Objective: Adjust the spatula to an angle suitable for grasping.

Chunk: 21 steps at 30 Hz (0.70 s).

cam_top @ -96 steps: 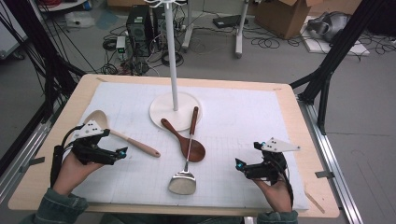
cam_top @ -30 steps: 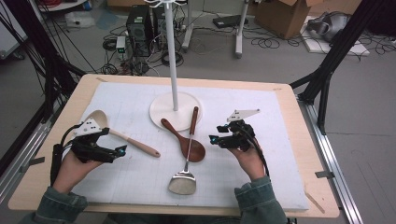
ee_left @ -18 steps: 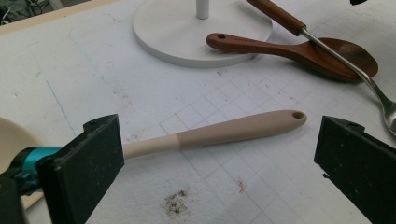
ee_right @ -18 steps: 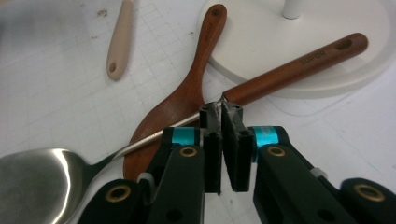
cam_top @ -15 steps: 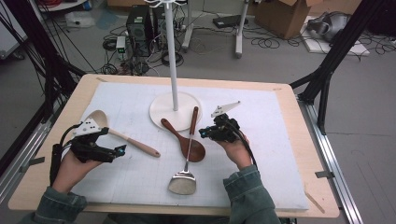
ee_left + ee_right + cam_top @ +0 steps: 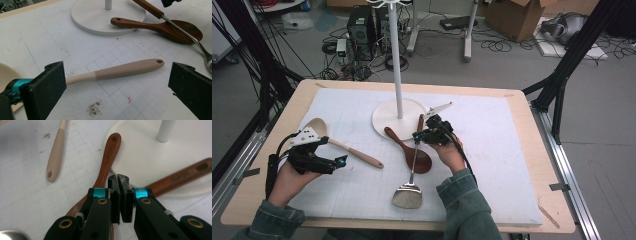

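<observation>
A dark wooden spoon (image 6: 419, 161) lies on the white mat, its handle end against the round base of a white stand (image 6: 387, 117). A metal spatula (image 6: 407, 196) with a brown handle lies across that spoon's bowl. My right gripper (image 6: 417, 136) hovers over both handles; in the right gripper view its pads (image 6: 121, 195) are pressed together with nothing between them, above the dark spoon (image 6: 107, 157) and the spatula handle (image 6: 185, 176). A beige spoon (image 6: 354, 150) lies at the left. My left gripper (image 6: 339, 162) is open beside it, the beige handle (image 6: 125, 70) just beyond its jaws.
The stand's thin white pole (image 6: 396, 60) rises from the base in the middle of the mat (image 6: 502, 150). The wooden table edge (image 6: 552, 200) frames the mat. Black frame legs and cables stand on the floor around the table.
My right hand has moved left across the mat from the right side to the spoon and spatula handles by the stand base. The left hand has stayed put.
</observation>
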### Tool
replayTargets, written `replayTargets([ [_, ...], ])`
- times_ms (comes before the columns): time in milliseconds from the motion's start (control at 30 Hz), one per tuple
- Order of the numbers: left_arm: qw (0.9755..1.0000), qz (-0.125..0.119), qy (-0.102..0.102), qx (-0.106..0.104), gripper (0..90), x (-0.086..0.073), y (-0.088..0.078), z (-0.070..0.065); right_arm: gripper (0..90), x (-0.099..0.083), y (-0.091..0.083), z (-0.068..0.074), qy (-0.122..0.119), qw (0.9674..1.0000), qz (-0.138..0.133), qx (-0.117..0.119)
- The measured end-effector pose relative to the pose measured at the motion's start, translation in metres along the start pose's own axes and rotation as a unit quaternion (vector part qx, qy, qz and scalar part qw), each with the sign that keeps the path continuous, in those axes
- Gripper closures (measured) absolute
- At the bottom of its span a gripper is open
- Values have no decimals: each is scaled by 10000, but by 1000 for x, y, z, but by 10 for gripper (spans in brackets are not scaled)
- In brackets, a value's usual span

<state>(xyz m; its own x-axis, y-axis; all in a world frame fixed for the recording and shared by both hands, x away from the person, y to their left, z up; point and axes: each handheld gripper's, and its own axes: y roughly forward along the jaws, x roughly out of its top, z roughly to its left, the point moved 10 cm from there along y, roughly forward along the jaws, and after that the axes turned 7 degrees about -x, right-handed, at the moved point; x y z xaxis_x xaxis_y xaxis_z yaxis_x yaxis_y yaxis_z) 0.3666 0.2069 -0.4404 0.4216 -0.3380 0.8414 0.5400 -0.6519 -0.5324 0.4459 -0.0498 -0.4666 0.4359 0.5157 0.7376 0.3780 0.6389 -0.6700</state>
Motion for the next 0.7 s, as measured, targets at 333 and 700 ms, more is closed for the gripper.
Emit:
replayTargets([
  [333, 10000, -22, -15, 20, 17, 0, -2, 2, 891, 0, 23, -9, 82, 9994, 261, -199],
  [700, 10000, -15, 0, -7, 17, -1, 0, 0, 895, -8, 16, -18, 180, 9986, 390, -322],
])
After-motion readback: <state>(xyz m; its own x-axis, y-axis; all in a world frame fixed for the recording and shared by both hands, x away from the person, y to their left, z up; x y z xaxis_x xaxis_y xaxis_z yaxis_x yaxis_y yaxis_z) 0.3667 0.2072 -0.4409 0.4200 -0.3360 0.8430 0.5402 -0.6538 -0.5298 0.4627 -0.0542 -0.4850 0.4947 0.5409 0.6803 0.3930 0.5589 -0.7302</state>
